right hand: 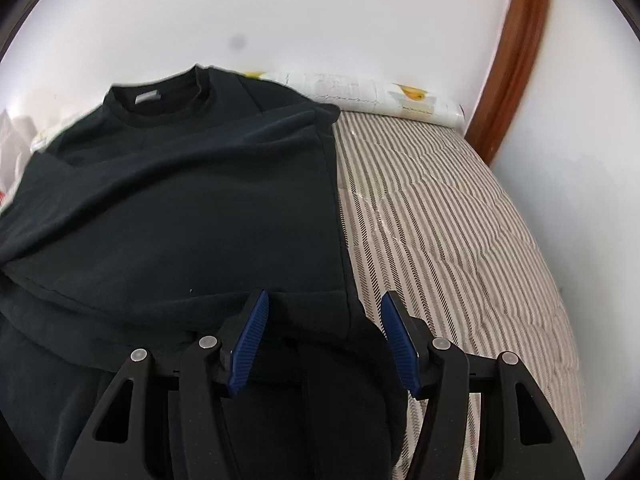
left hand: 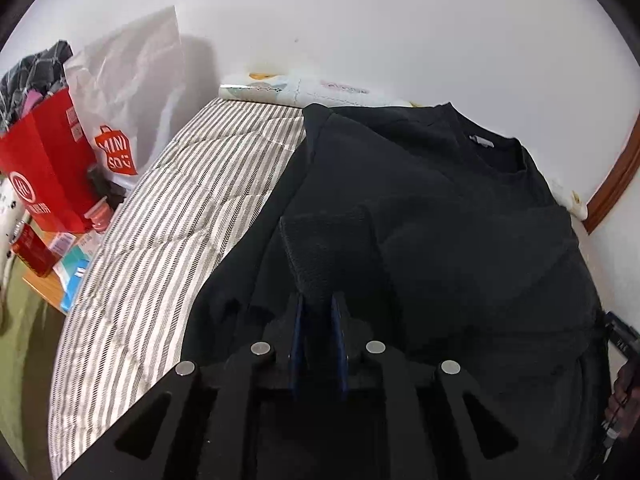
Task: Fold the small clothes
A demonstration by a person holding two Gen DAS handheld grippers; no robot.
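A black T-shirt [left hand: 460, 216] lies spread on a striped bed cover [left hand: 168, 208], collar toward the far wall. My left gripper [left hand: 318, 300] is shut on a raised fold of the shirt's fabric [left hand: 328, 248] near its left side. The shirt also shows in the right wrist view [right hand: 180, 208], with its sides folded in and its collar label facing up. My right gripper [right hand: 322, 300] is open and empty, its blue pads [right hand: 250, 340] spread over the shirt's lower right edge, just above the cloth.
A red paper bag [left hand: 44, 160] and a white Miniso bag [left hand: 128, 92] stand at the bed's left, beside boxes on a low wooden table [left hand: 44, 292]. A patterned roll [right hand: 380, 96] lies along the far wall. A brown wooden frame [right hand: 516, 52] rises at the right.
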